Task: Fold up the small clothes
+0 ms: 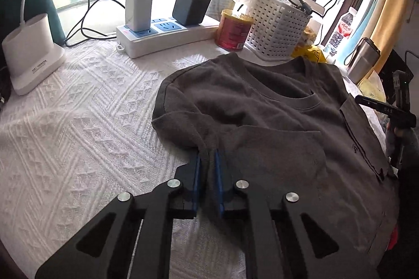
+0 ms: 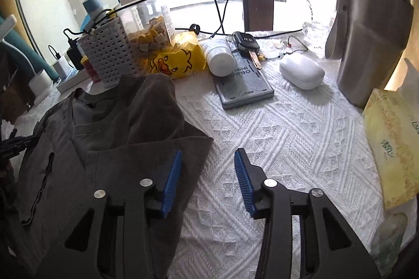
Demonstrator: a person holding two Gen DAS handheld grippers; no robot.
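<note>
The left gripper (image 1: 208, 161), angled downward, pinched the grey T-shirt's (image 1: 275, 122) sleeve edge; the right gripper (image 2: 208, 169) hung spread, seemingly just above its hem.

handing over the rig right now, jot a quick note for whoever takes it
Left tool: shut, pinching the left edge of the grey t-shirt.
Right tool: open, nothing gripped; one pad over the shirt's right edge, the other over the white tablecloth.
Shirt lies on the cloth, collar toward the white basket.
Done: both sleeves appear folded inward.
Left: grip the right edge, finish the folds.
</note>
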